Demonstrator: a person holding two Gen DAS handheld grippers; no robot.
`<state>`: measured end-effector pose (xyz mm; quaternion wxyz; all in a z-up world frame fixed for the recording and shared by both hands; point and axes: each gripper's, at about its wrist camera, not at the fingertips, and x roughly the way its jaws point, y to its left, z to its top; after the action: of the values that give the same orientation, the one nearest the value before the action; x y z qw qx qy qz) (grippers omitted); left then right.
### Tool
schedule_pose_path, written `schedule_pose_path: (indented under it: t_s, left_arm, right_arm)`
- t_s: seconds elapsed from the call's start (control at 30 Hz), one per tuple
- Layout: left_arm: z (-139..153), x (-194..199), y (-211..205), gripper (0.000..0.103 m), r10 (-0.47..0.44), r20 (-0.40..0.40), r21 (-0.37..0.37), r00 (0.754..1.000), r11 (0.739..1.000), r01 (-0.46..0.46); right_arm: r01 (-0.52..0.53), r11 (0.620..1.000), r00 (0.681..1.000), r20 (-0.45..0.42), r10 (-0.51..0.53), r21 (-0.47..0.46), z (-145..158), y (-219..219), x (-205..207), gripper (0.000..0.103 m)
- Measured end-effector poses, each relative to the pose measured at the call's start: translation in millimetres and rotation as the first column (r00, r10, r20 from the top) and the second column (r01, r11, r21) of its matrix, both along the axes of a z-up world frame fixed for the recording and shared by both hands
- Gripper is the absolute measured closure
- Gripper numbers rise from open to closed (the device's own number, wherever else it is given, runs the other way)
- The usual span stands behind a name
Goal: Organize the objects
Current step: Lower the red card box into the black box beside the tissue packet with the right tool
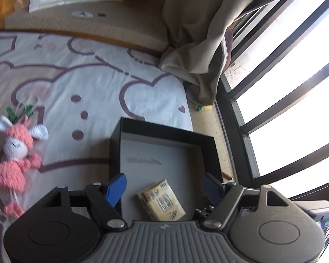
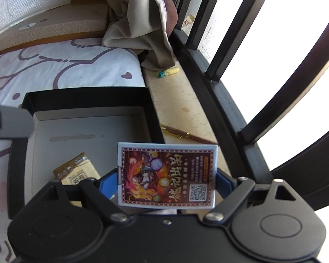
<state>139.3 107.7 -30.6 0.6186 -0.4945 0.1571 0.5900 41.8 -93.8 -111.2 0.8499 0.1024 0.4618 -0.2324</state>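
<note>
Card packs head for a black box [image 2: 87, 100] on a cartoon-print bed [image 1: 87, 83] beside a barred window. The right tongs [image 2: 167, 180] clench a blue-framed card pack [image 2: 167, 173] by its 2 side edges, held over the box's near right corner. The left tongs [image 1: 164, 189] stand released above the box floor with nothing between them; a yellow pack [image 1: 162, 200] lies flat inside, directly beneath.

Risk, as it looks from here: the blue-framed pack hangs partly over the box wall and the stone ledge [image 2: 175, 100], so a release at this spot could tip it outside, near the pen [image 2: 186, 134] lying there. The 2 tools also work close together over 1 small box and could knock each other.

A pink knitted toy [image 1: 15, 151] waits on the bed, well apart from the box. The box's near edge is cut off behind the tools, the printing on both packs is too small to read, and the window glare washes out everything beyond the bars.
</note>
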Motion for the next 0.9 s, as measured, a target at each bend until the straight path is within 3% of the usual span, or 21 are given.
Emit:
schedule_pose_path:
  t_s: [0.17,0.4,0.7,0.9]
  left_arm:
    - [-2,-6,2,0.027,-0.025,-0.063,0.005,0.998,1.000,0.025]
    - [-12,-23,7,0.028,-0.030,-0.084,-0.025,0.996,0.999,0.028]
    - [-21,-36,14,0.028,-0.039,-0.126,-0.060,0.991,0.998,0.031]
    - [-26,-32,17,0.028,-0.135,-0.167,-0.085,0.977,0.989,0.122]
  right_arm:
    - [-0.064,0.987,0.997,-0.048,0.057,-0.146,-4,14,15,0.014]
    - [-0.214,0.933,0.968,-0.190,0.163,-0.290,-22,38,41,0.014]
    - [-0.255,0.943,0.955,-0.208,0.211,-0.215,-29,43,59,0.014]
    - [-0.282,0.959,0.945,-0.175,0.275,-0.015,-31,44,62,0.014]
